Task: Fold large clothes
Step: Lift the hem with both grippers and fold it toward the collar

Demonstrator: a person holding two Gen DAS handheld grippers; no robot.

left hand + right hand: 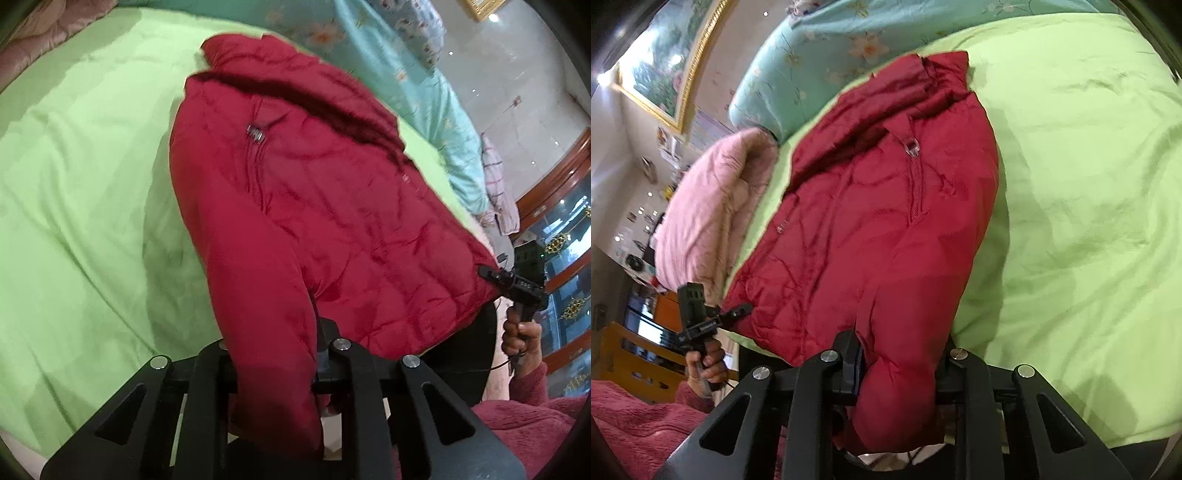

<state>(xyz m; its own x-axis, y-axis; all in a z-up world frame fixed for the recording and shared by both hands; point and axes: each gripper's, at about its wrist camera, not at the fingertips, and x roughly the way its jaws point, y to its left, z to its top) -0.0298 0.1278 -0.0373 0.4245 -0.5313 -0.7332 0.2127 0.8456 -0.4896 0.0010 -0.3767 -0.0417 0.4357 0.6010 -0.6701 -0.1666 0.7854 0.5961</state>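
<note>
A red puffer jacket (295, 192) lies zip-side up on the green bedspread (81, 192), collar at the far end. In the left wrist view my left gripper (273, 354) is shut on a thick fold of the jacket's near edge, and the fabric bulges through between the fingers. My right gripper (491, 275), held by a hand, pinches the hem corner at the right. In the right wrist view the jacket (871, 206) fills the middle. There my right gripper (897, 362) is shut on a bunched red fold, and the left gripper (738, 312) clamps the hem corner at the left.
A teal floral quilt (820, 55) lies along the far side of the bed, and a pink quilt (709, 206) sits beside it. Wide green bedspread (1071, 184) spreads beside the jacket. A red fleece sleeve (532, 417) and wooden furniture (554, 184) stand off the bed.
</note>
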